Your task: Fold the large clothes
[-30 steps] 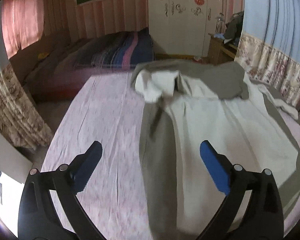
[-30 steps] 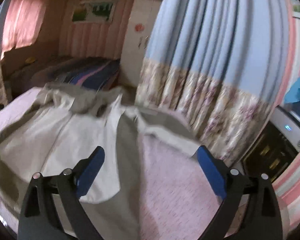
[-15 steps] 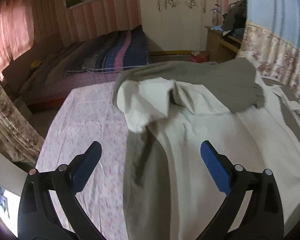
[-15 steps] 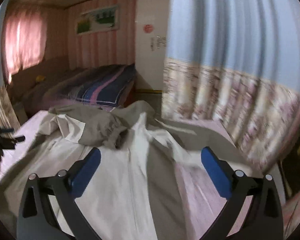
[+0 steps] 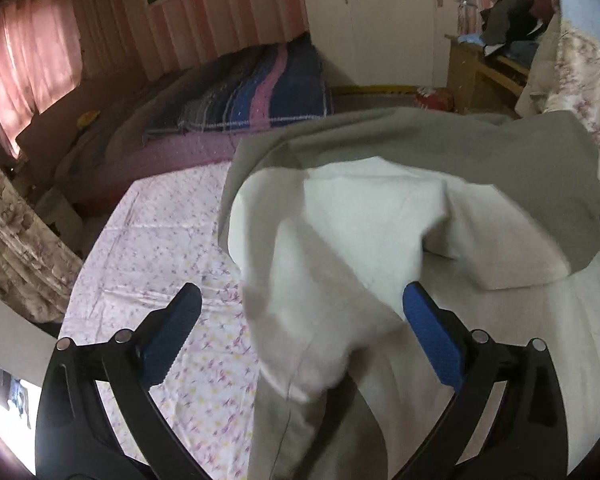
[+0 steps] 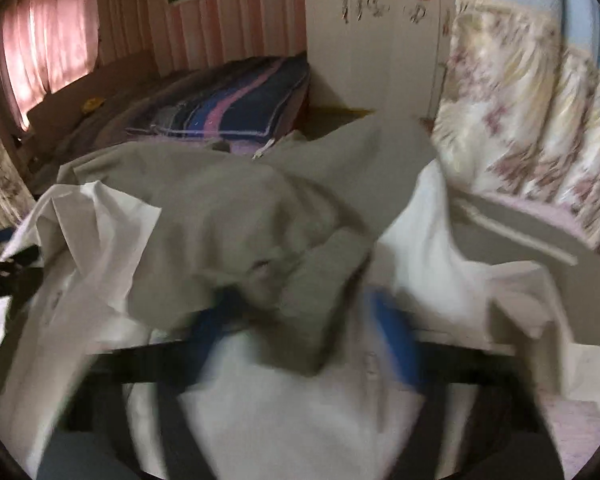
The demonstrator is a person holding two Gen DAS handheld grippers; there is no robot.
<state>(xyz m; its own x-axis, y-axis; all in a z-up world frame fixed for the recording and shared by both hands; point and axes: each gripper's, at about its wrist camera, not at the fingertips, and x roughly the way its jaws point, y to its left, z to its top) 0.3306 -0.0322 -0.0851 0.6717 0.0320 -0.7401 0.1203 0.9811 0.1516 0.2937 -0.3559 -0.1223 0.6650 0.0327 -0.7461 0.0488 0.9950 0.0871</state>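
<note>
In the left wrist view, the left gripper (image 5: 300,312) stands released, jaws wide, over a cream fold of the garment (image 5: 340,240) at frame centre, spread on the floral sheet (image 5: 160,240).

In the blurred right wrist view, the right gripper (image 6: 296,320) is closing around bunched grey cloth at lower centre. The step looks like taking hold; next, the left must pinch its fold.

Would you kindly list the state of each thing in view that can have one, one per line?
Garment: crumpled on the bed, pale lining showing, not yet folded.
Left gripper: jaws wide open, a fold of the garment between them, not pinched.
Right gripper: blurred, jaws closing with bunched cloth between them.
Bed sheet: spread flat, partly covered.
Wardrobe: doors shut.
Pink curtain: drawn.
</note>
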